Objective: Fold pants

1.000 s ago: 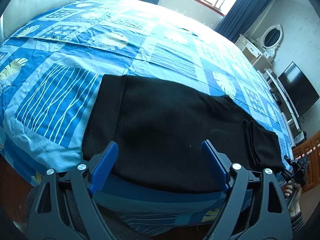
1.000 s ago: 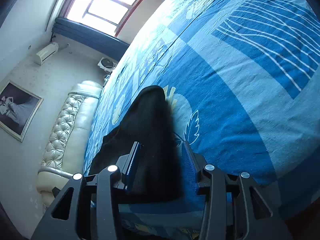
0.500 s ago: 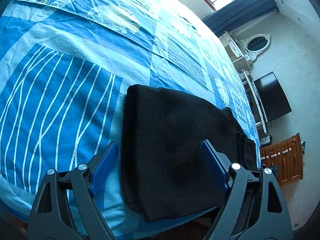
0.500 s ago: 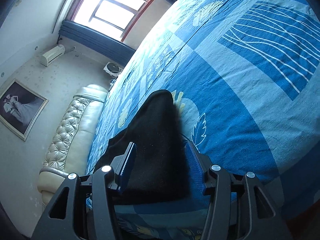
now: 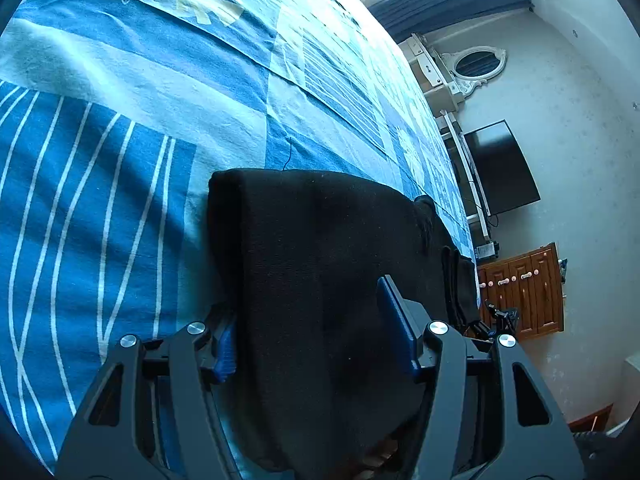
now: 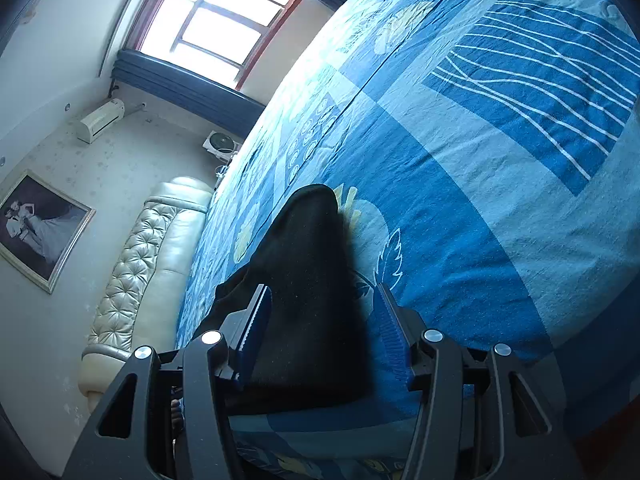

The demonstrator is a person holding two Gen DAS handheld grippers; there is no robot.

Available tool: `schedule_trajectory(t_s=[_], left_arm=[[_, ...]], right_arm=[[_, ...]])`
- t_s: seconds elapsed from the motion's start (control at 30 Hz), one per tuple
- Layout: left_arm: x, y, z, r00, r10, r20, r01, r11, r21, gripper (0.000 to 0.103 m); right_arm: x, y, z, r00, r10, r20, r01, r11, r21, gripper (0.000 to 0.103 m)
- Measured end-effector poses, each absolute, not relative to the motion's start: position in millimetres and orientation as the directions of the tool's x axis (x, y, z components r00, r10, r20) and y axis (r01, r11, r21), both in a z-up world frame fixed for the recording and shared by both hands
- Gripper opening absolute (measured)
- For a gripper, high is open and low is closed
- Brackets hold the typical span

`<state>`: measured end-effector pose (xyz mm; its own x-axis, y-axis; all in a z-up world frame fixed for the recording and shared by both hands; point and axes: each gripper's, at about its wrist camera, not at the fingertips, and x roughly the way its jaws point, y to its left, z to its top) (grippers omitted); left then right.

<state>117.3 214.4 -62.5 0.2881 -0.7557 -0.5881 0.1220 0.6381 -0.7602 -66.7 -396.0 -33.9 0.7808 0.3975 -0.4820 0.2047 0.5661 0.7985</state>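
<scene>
My left gripper has been closing its ribbed blue fingers around the soft black pants (not pinching yet); my right gripper gapes astride a leg on the patchwork bed.

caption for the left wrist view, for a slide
Left gripper straddles one end of black pants on a blue patterned bedspread.

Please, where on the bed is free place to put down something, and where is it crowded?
Free: the blue bedspread beyond the black pants, toward the window, and the white-striped patch beside them. Crowded: the near bed edge, where pants lie between the left tongs and the right tongs.
</scene>
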Motion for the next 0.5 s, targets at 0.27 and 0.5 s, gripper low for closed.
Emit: schedule_trajectory(t_s=[0.27,0.5], left_arm=[[110,193,-56,0.262,-0.738,-0.623,0.105,0.663,-0.741,0.013],[92,169,17,0.347,-0.781,-0.519,0.159,0.594,-0.788,0.013]], right_arm=[[-67,-397,-34,0.782,0.390,-0.486,0.210,0.569,0.795,0.054],[-74,-406,-37,0.804,0.362,-0.472,0.229,0.544,0.807,0.069]])
